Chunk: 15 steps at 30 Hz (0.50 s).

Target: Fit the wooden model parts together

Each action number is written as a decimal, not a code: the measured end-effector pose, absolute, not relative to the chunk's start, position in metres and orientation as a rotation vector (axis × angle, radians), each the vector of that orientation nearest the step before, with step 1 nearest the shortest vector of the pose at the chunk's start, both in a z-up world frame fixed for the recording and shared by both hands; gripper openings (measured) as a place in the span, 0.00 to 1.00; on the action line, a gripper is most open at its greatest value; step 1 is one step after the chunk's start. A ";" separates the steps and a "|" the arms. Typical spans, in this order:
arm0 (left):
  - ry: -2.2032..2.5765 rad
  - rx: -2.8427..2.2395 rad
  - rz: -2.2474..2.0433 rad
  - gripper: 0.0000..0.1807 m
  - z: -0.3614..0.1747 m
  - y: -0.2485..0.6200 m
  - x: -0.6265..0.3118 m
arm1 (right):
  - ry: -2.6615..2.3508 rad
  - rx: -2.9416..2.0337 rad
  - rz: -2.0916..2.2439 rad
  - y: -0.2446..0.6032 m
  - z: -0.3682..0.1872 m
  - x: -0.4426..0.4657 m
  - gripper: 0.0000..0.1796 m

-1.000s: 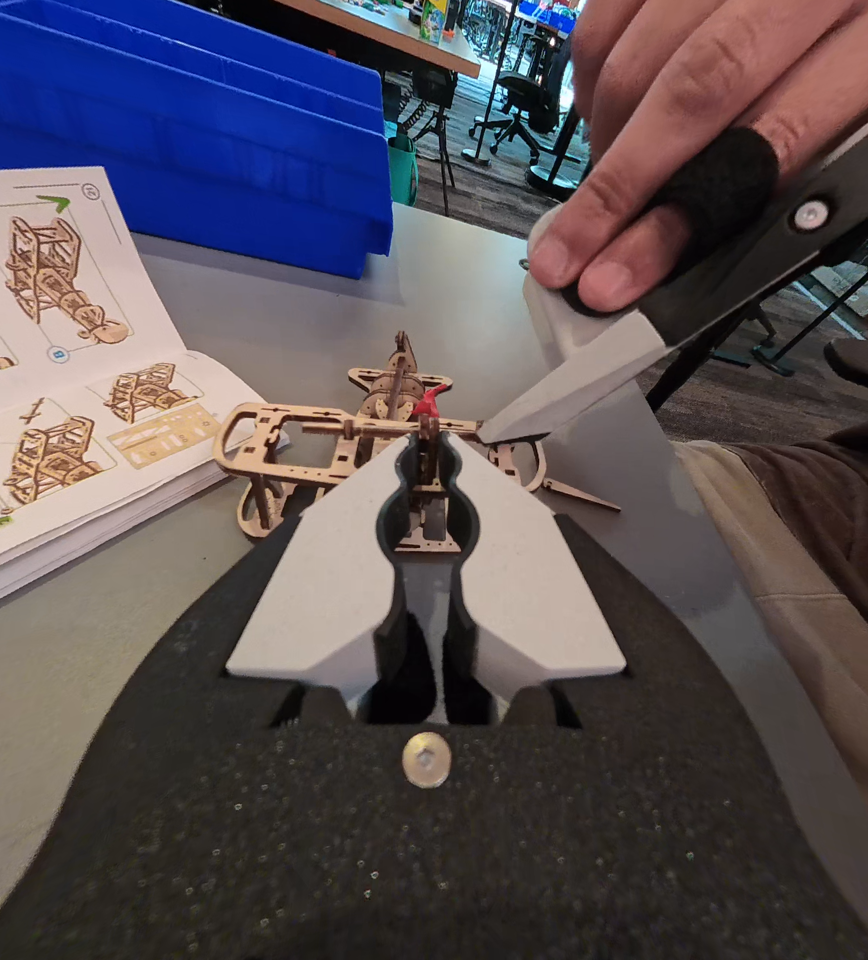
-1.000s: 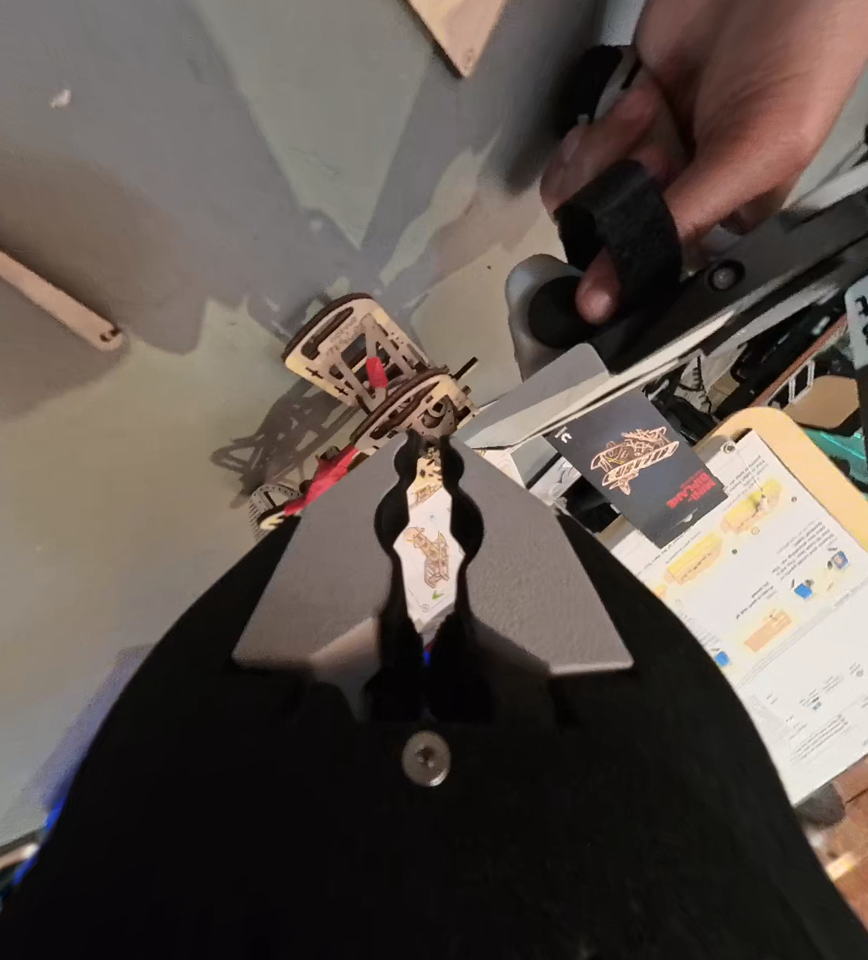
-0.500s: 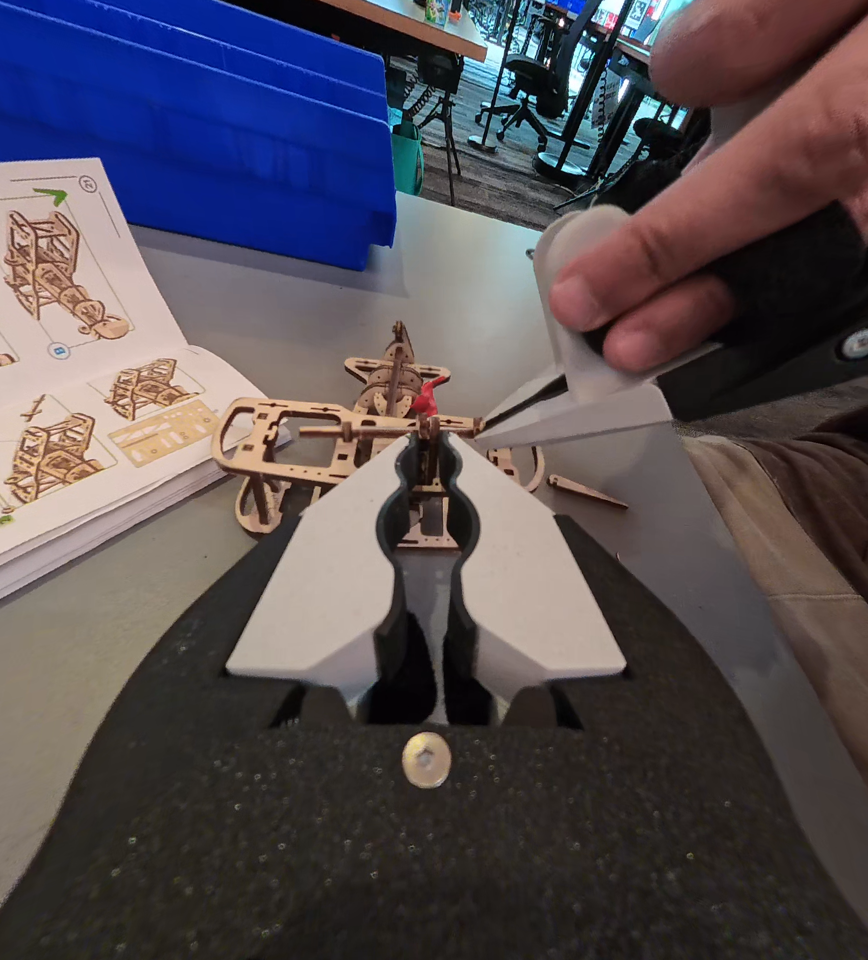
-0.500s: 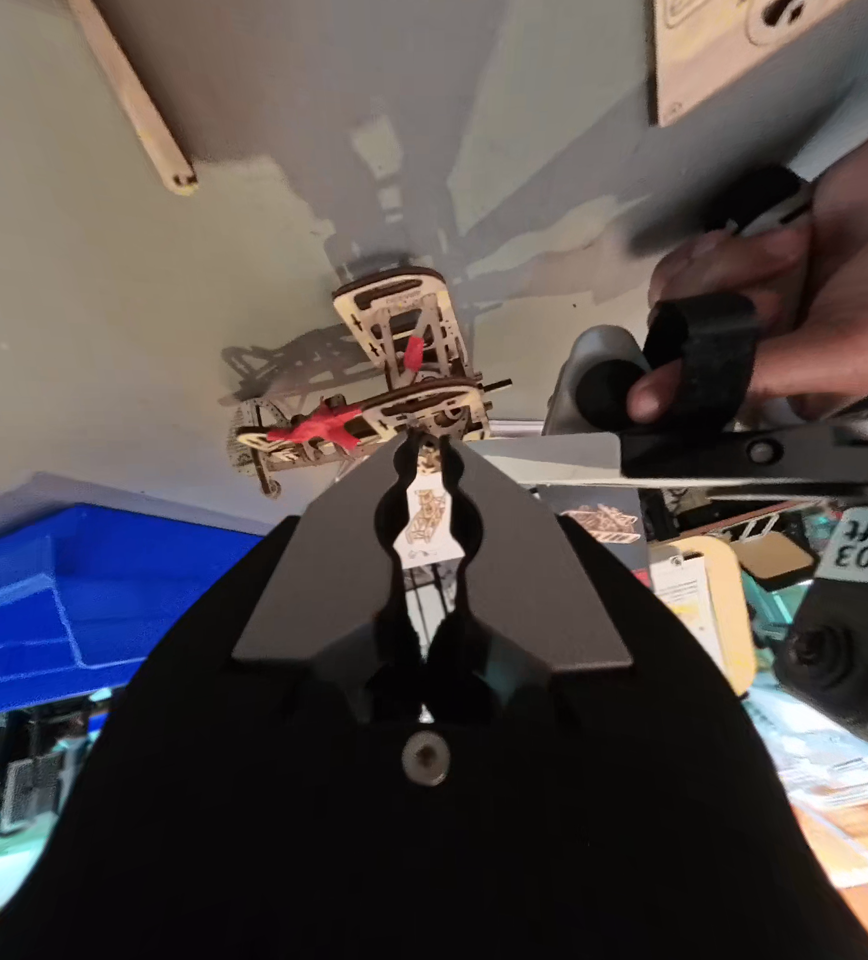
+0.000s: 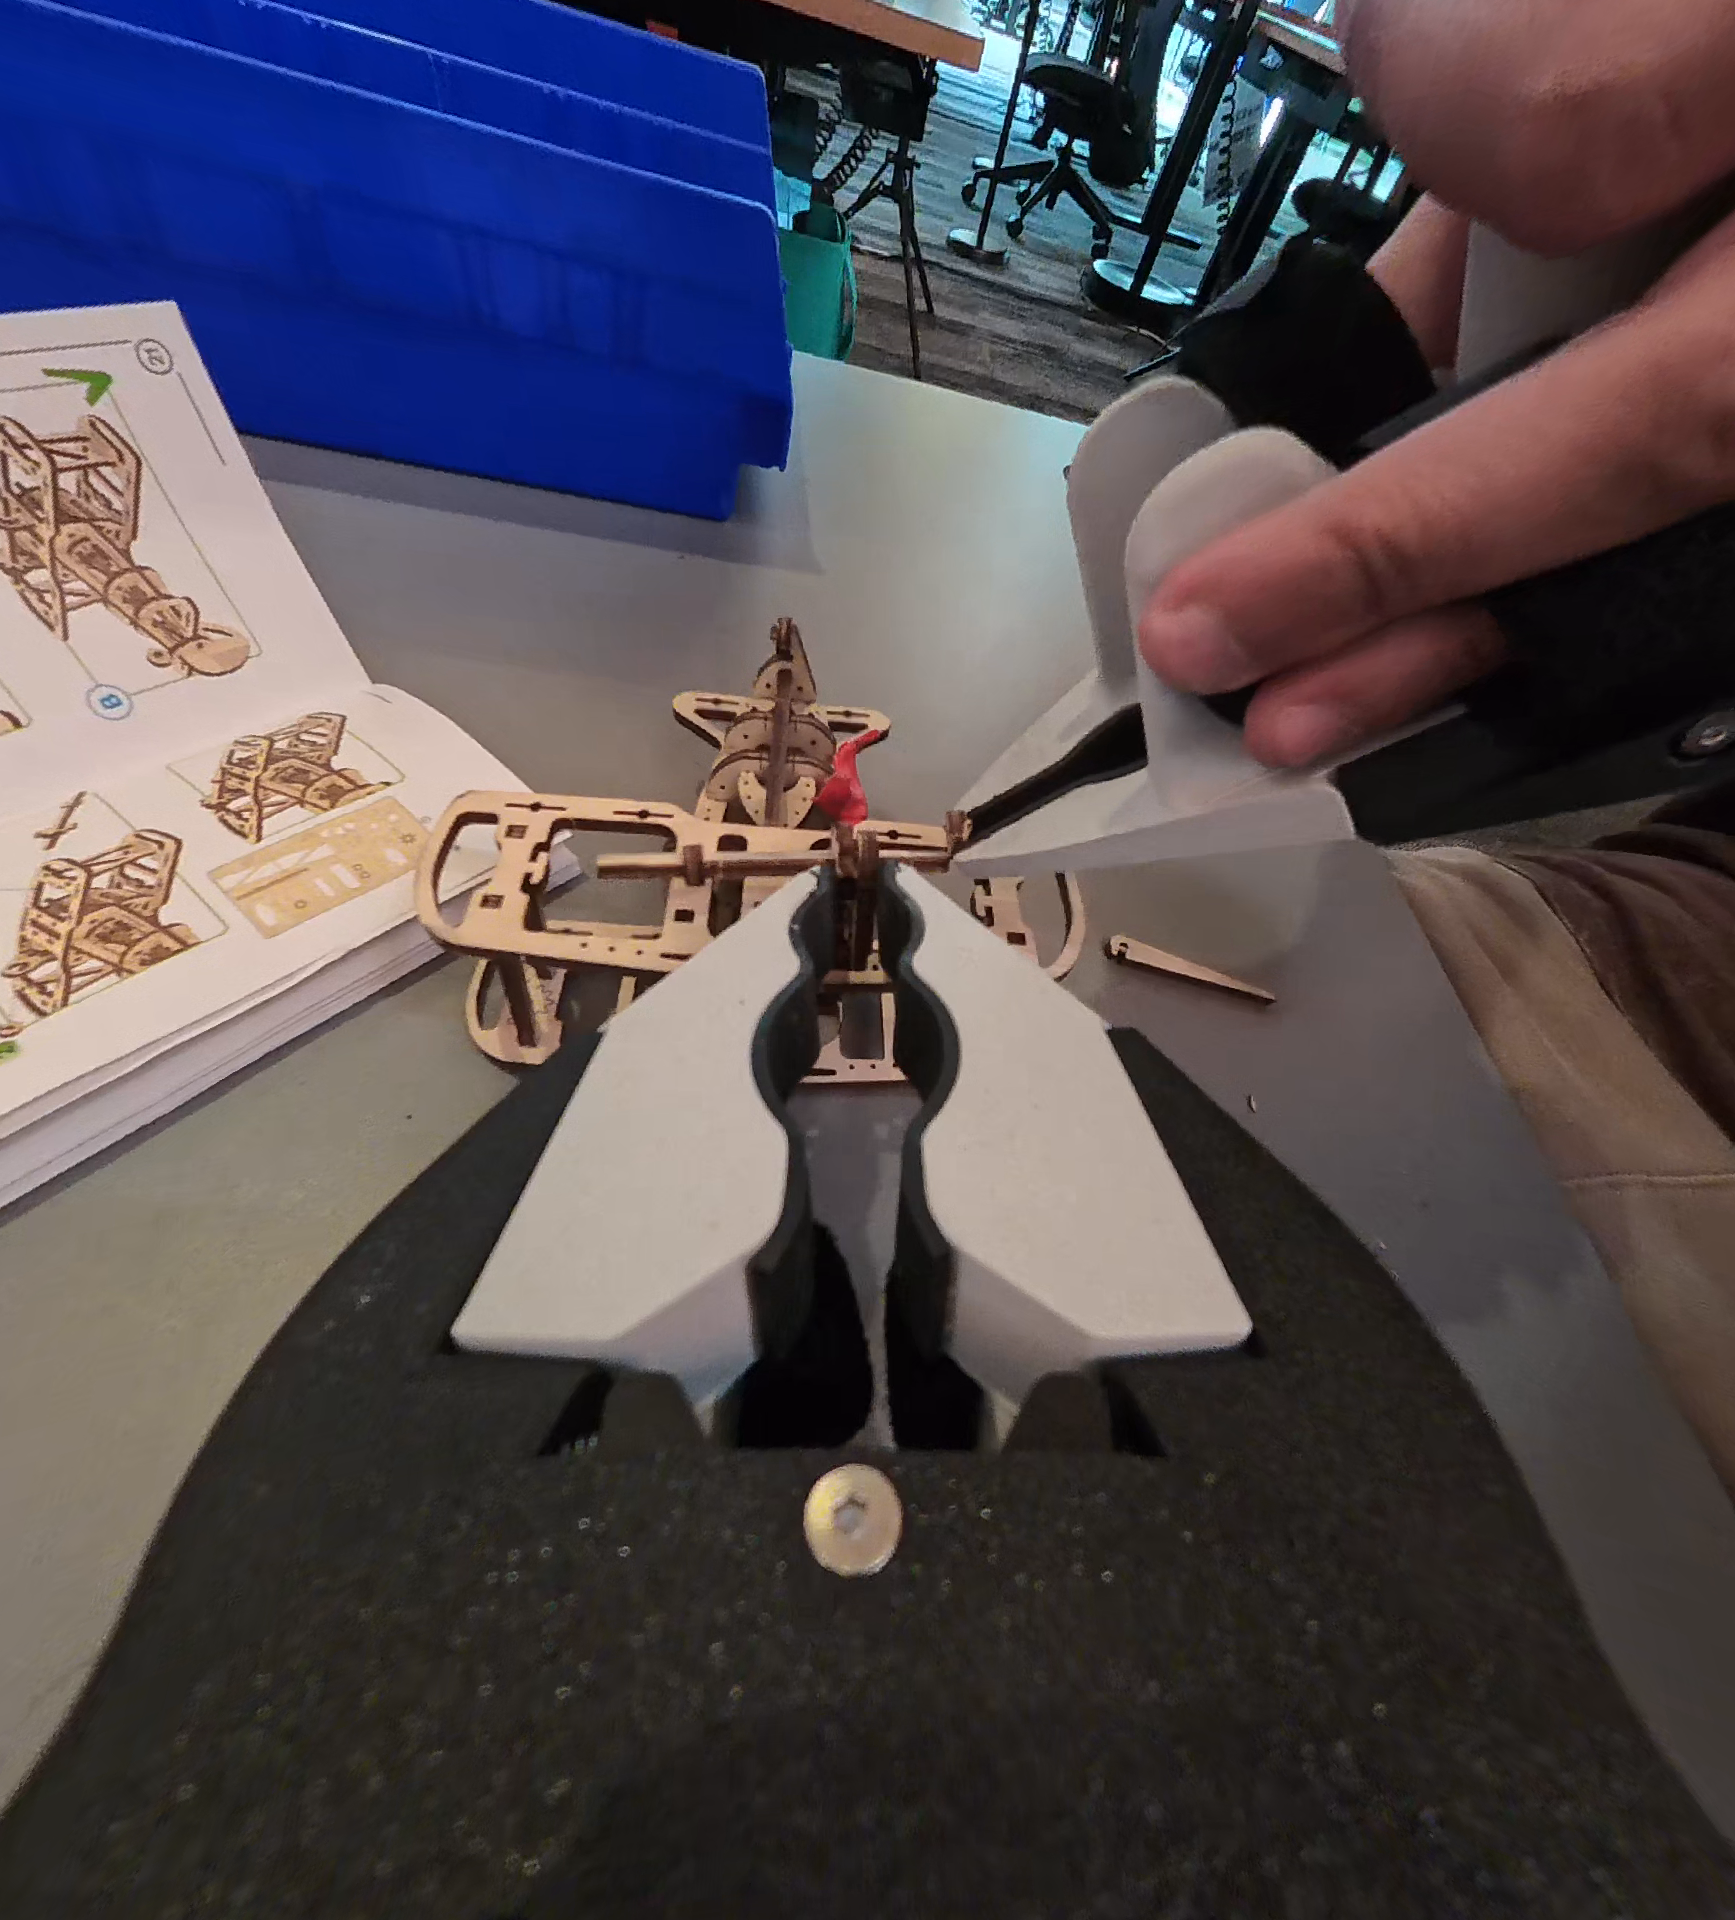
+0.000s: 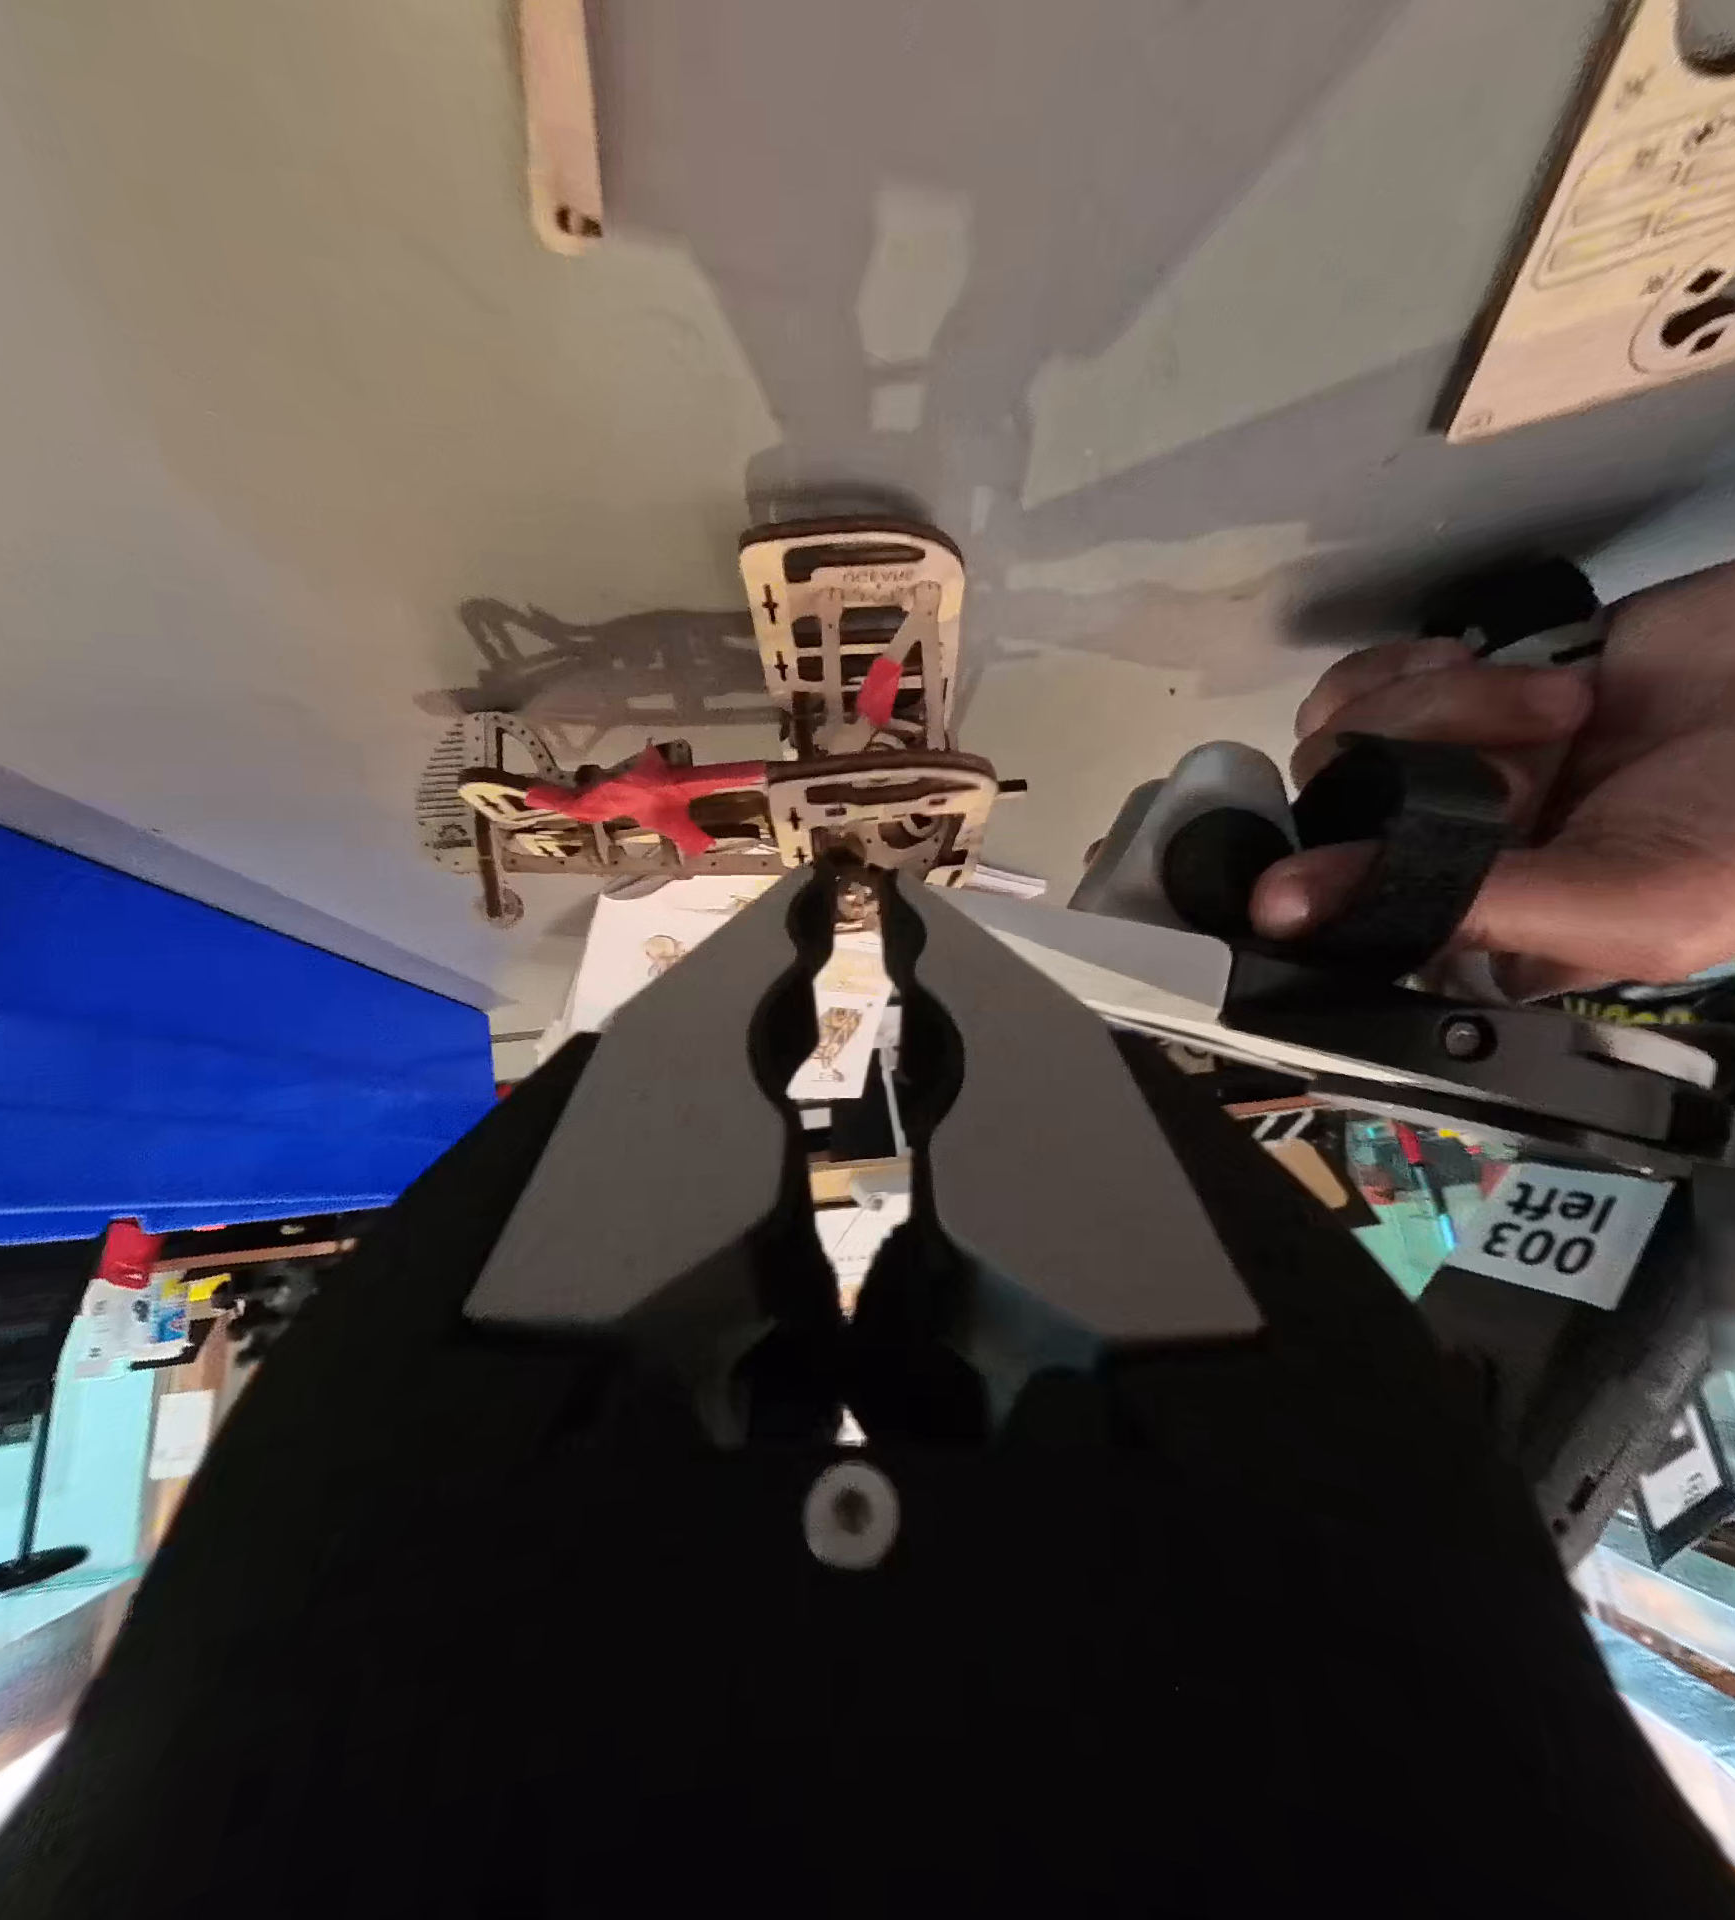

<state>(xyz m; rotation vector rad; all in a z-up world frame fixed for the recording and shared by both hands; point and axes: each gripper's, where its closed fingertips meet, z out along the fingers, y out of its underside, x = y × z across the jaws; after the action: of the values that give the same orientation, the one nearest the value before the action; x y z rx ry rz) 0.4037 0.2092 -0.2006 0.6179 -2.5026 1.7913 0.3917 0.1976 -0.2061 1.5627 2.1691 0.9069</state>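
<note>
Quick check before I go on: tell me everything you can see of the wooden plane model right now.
The wooden plane model is a small biplane of pale laser-cut plywood with slotted wing plates, a ribbed fuselage, a tail fin and wheels. A red piece sits on top near the middle. It stands upright on the grey table, beside the open instruction booklet. The left gripper is shut on its centre, and the right gripper pinches the end of a thin wooden rod lying across the upper wing.

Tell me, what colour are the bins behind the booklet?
Bright blue bins; the left wrist view shows them best.
</note>
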 end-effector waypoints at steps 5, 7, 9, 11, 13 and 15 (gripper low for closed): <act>-2.509 0.628 1.785 0.02 -0.202 0.209 0.405 | 2.191 1.545 0.889 0.199 -0.211 0.391 0.04; -2.495 0.634 1.792 0.02 -0.200 0.209 0.405 | 2.198 1.536 0.894 0.201 -0.211 0.390 0.03; -2.485 0.634 1.797 0.02 -0.200 0.210 0.405 | 2.194 1.529 0.888 0.201 -0.210 0.390 0.04; -2.485 0.627 1.796 0.02 -0.200 0.210 0.405 | 2.198 1.531 0.873 0.201 -0.209 0.390 0.04; -2.486 0.624 1.800 0.03 -0.199 0.210 0.404 | 2.199 1.522 0.866 0.201 -0.208 0.390 0.04; -2.485 0.622 1.797 0.02 -0.199 0.210 0.404 | 2.207 1.512 0.857 0.201 -0.209 0.390 0.04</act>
<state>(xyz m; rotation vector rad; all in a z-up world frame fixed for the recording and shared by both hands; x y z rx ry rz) 0.4041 0.2095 -0.1993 0.6222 -2.4849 1.7973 0.3898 0.2009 -0.2087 1.5121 2.2069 0.8572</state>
